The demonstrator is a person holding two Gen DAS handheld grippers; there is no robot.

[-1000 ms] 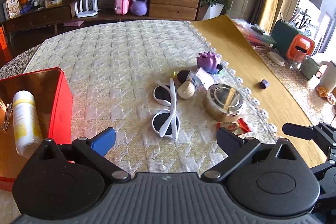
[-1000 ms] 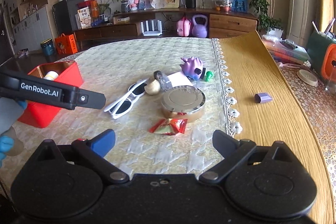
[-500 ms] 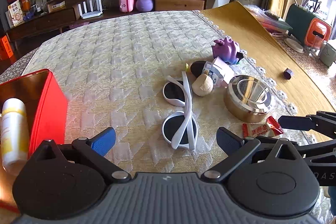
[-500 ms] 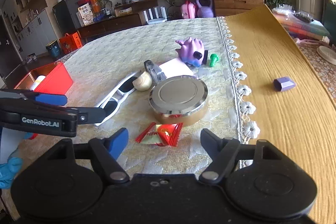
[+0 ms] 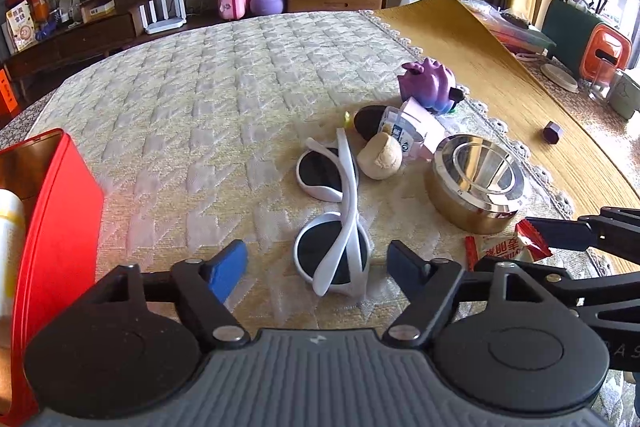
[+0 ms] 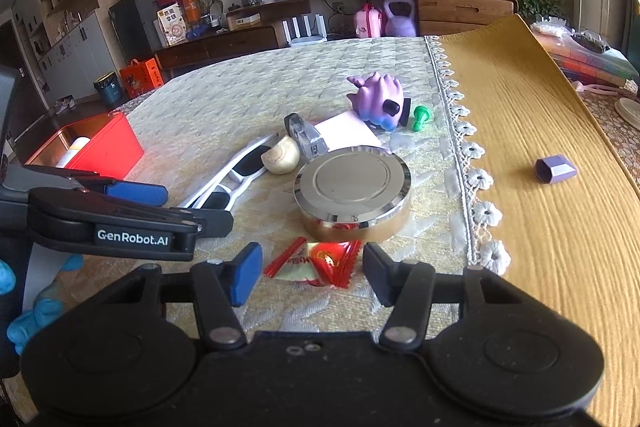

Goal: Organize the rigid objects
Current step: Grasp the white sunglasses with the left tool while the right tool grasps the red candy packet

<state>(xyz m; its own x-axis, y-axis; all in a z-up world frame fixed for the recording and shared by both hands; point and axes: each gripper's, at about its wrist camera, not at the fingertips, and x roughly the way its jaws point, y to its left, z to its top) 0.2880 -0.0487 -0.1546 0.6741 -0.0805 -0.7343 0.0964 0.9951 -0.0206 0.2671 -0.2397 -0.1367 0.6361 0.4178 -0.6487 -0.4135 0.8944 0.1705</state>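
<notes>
Both tongs are released and holding nothing, low over the clutter on the quilted cloth [image 5: 224, 95] of the worktop. Left tongs [image 5: 318, 265] straddle the near end of the white sunglasses [image 5: 336, 215], one finger on each side of the folded arms, not touching as far as I can tell; looks lined up for a pinch across the frame. Right tongs [image 6: 312, 273] bracket the red snack packet [image 6: 320, 261], which lies flat just in front of the round metal tin [image 6: 352, 197], so the approach is from the near side where the tin doesn't block. Red box [image 5: 60, 227] sits open at the left edge with a white-and-yellow bottle [image 5: 8, 247] already lying inside; my read is that's the bin, and the left side takes the sunglasses because it's closer to it. The remaining items are bunched behind: beige ball [image 5: 380, 157] touching the sunglasses' far lens area, a small labelled container [image 5: 404, 131] against the ball, purple toy [image 6: 378, 99], green peg [image 6: 420, 117] beside it. Small purple cap [image 6: 554, 169] sits apart on the yellow mat [image 6: 532, 131]. Risk: the packet is thin and flat, so the fingers may skate over it; closing on the sunglasses could nudge the ball.
</notes>
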